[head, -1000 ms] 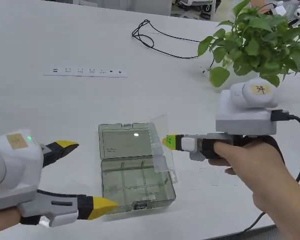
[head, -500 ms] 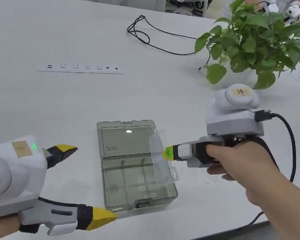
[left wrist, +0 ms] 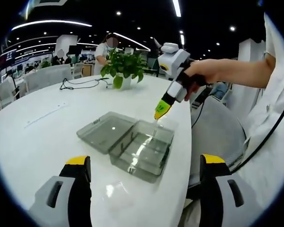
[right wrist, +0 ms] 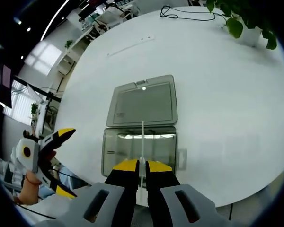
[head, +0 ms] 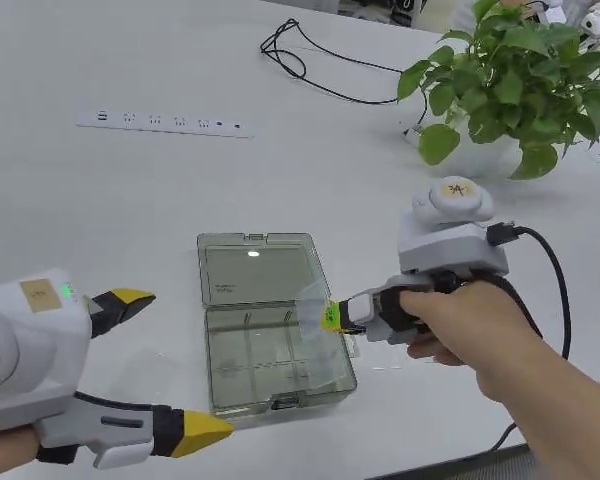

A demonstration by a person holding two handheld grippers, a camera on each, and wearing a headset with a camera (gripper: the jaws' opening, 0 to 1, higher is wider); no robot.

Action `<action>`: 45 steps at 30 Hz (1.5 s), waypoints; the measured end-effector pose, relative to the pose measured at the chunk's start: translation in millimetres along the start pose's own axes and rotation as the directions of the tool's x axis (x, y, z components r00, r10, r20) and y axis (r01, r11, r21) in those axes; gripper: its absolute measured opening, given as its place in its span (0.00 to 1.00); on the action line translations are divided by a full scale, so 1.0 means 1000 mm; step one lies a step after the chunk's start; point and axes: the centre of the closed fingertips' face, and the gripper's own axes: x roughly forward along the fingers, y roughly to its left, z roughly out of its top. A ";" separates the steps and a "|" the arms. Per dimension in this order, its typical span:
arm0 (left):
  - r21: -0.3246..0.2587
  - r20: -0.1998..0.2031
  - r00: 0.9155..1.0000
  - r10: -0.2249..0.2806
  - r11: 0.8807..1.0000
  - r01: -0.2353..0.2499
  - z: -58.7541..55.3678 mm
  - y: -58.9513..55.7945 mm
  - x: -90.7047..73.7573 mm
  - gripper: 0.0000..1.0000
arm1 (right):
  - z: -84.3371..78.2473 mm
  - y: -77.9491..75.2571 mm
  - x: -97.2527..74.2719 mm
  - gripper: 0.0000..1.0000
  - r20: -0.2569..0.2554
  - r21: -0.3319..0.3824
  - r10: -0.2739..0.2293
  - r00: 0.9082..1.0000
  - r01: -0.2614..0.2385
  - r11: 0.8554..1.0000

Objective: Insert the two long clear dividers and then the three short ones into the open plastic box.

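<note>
Your right gripper, jaws clamped on the divider, holds it on edge over the box, running front-to-hinge; left gripper gapes, empty.

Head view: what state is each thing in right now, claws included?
plastic box: open, lid folded flat back.
clear divider: pinched edge-on over the box's tray; whether it is seated, cannot tell.
right claw: shut on the clear divider.
left claw: open, empty, short of the box.
potted plant: upright.
</note>
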 end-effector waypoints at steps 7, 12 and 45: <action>-0.015 0.008 1.000 -0.001 1.000 0.001 0.000 0.001 0.001 0.98 | -0.005 -0.007 0.007 0.06 -0.034 0.008 -0.018 0.999 0.018 1.000; -0.022 0.010 1.000 0.000 1.000 0.000 -0.001 0.002 0.002 0.97 | -0.006 -0.009 0.011 0.06 -0.044 0.017 -0.022 0.999 0.023 1.000; -0.040 0.000 1.000 -0.007 0.999 0.007 0.002 0.004 0.009 0.96 | -0.007 -0.003 0.023 0.07 -0.060 -0.074 -0.037 0.997 0.033 0.997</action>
